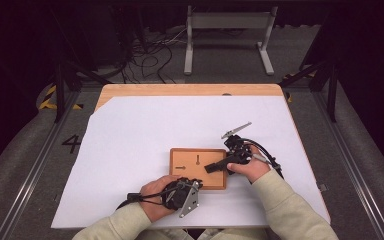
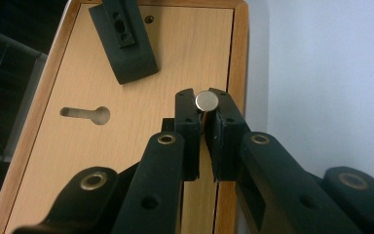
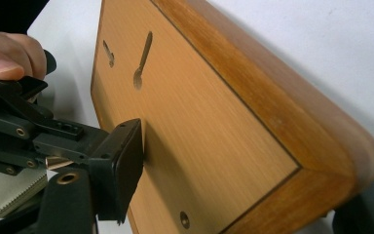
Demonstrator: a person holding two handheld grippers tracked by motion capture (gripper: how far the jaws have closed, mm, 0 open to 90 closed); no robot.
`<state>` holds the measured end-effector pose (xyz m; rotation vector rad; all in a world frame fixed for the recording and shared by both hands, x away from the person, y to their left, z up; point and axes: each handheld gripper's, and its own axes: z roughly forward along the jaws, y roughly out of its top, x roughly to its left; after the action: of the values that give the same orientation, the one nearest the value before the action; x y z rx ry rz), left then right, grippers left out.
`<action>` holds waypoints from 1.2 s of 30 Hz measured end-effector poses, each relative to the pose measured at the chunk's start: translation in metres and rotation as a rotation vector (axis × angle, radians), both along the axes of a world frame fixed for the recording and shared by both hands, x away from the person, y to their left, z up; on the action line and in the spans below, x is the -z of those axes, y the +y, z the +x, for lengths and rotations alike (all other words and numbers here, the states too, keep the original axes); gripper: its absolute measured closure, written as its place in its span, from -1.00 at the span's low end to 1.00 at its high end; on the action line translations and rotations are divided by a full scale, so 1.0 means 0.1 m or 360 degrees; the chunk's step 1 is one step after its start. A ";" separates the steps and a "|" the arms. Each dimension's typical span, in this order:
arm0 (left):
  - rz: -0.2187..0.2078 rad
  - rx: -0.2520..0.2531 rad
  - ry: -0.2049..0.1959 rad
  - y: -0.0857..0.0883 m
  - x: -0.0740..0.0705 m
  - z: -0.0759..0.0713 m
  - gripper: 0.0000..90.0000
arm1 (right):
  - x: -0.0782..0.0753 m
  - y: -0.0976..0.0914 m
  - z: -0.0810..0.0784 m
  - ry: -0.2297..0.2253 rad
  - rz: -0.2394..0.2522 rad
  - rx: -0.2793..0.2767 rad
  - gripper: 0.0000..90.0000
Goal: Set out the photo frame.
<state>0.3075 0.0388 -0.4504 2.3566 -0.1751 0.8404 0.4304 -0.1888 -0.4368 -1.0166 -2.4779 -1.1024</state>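
Observation:
A wooden board [image 1: 197, 175] with two keyhole-shaped slots [image 1: 198, 160] lies on the white sheet. My left gripper [image 2: 204, 113] is shut on a small metal pin [image 2: 207, 101] with a round silver head, held over the board [image 2: 126, 146] near one edge. In the high view this gripper [image 1: 189, 184] sits at the board's front edge. My right gripper [image 3: 243, 190] is open and straddles the board's right side. One of its jaws lies on the top face [image 3: 199, 122] and the other stands off beyond the rim. Its top jaw reaches in over the board in the high view [image 1: 215, 166].
A white sheet [image 1: 145, 135] covers the wooden table [image 1: 190, 90]. Beyond the table's far edge stand a grey metal frame [image 1: 227, 22] and loose cables [image 1: 150, 55] on the floor. The person's sleeves [image 1: 285, 210] come in from the bottom.

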 end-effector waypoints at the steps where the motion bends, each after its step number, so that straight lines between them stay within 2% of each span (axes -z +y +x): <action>1: 0.0001 -0.0001 0.0007 0.00 0.00 0.00 0.86 | 0.00 0.00 0.00 0.0005 0.0010 0.0006 -0.29; 7: -0.0014 -0.0005 0.0044 0.02 -0.01 0.02 0.86 | 0.00 -0.08 0.03 0.0094 0.0087 0.0015 -0.01; 10: -0.0040 0.0001 0.0103 0.05 -0.02 0.03 0.84 | 0.01 -0.10 0.04 0.0137 0.0114 0.0008 0.04; 16: -0.0220 0.0033 0.0287 0.16 -0.12 0.04 0.64 | -0.01 -0.12 0.05 0.0149 0.0146 -0.0037 0.13; 19: -0.0305 0.0038 0.0404 0.23 -0.21 0.06 0.59 | -0.03 -0.12 0.03 0.0134 0.0147 -0.0058 0.16; 22: -0.0371 0.0074 0.0464 0.28 -0.29 0.06 0.55 | -0.05 -0.12 0.02 0.0129 0.0141 -0.0068 0.17; 27: -0.0595 0.0087 0.0575 0.44 -0.47 0.08 0.45 | -0.08 -0.13 0.00 0.0093 0.0131 -0.0122 0.21; 31: -0.0760 -0.0020 0.0581 0.62 -0.57 0.16 0.44 | -0.12 -0.13 -0.03 0.0047 0.0129 -0.0182 0.27; 32: -0.0788 -0.0041 0.0580 0.66 -0.58 0.18 0.44 | -0.13 -0.13 -0.03 0.0034 0.0130 -0.0198 0.28; 33: -0.0788 -0.0041 0.0580 0.66 -0.58 0.18 0.44 | -0.14 -0.13 -0.04 0.0025 0.0129 -0.0209 0.29; 35: -0.0940 -0.0136 0.0578 0.84 -0.64 0.27 0.43 | -0.16 -0.13 -0.05 0.0014 0.0132 -0.0242 0.33; 36: -0.0940 -0.0136 0.0578 0.84 -0.64 0.27 0.41 | -0.16 -0.13 -0.05 0.0014 0.0132 -0.0242 0.33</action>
<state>0.3349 0.1230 -0.3866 1.9134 0.2905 0.4087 0.4253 -0.2021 -0.4210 -0.7933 -2.4343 -1.1396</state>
